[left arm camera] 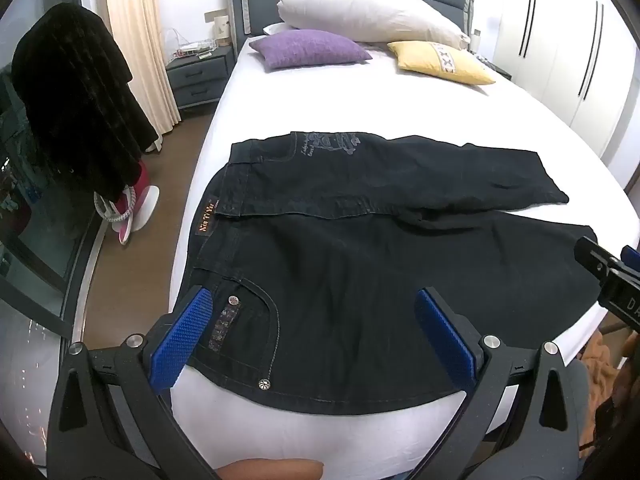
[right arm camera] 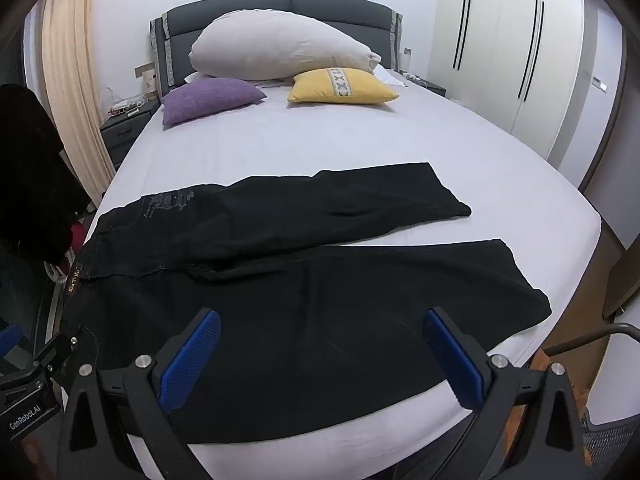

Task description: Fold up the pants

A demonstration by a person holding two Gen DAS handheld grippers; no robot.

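Pants [left arm camera: 360,264] spread flat across foot of bed [left arm camera: 360,96], waistband left, legs right. Left gripper [left arm camera: 316,332] and right gripper [right arm camera: 320,348] released, jaws wide, hovering above fabric, grasping nothing.

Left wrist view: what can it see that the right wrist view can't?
Only the left wrist view shows the pocket rivets and a pink and white thing on the floor. Only the right wrist view shows the near leg's hem. Both show the black pants, purple cushion, yellow cushion and open tongs.
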